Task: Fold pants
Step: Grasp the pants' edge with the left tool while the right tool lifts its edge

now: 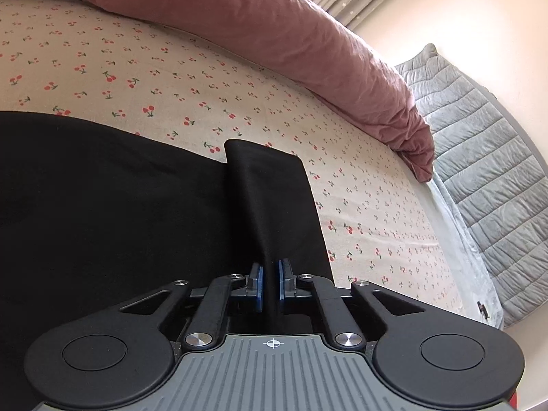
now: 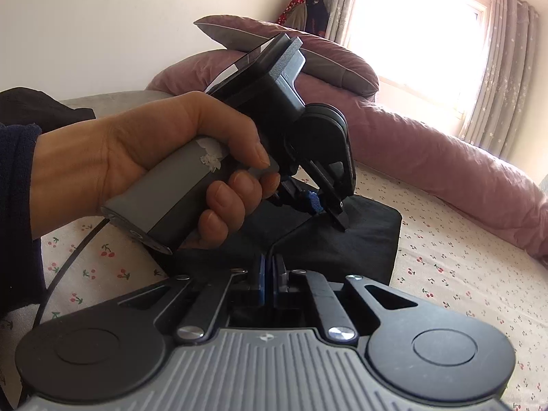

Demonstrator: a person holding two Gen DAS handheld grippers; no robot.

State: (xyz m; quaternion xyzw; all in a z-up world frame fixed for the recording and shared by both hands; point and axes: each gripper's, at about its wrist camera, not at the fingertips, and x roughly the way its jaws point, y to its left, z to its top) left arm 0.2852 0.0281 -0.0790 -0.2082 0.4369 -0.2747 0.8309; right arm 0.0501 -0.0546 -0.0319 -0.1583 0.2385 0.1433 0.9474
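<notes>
Black pants (image 1: pixel 102 188) lie flat on a cherry-print bedsheet (image 1: pixel 171 78). My left gripper (image 1: pixel 270 286) is shut on a raised fold of the pants (image 1: pixel 267 185), which rises as a ridge ahead of the blue pads. My right gripper (image 2: pixel 270 275) is shut on another edge of the same pants (image 2: pixel 346 239). In the right wrist view the left gripper (image 2: pixel 318 205), held by a hand (image 2: pixel 144 157), pinches the cloth just ahead of the right one.
A pink duvet (image 1: pixel 291 44) lies rolled along the far side of the bed. A grey quilted cover (image 1: pixel 486 171) is at the right. Pink pillows (image 2: pixel 335 65), a window and curtains (image 2: pixel 496 68) are behind.
</notes>
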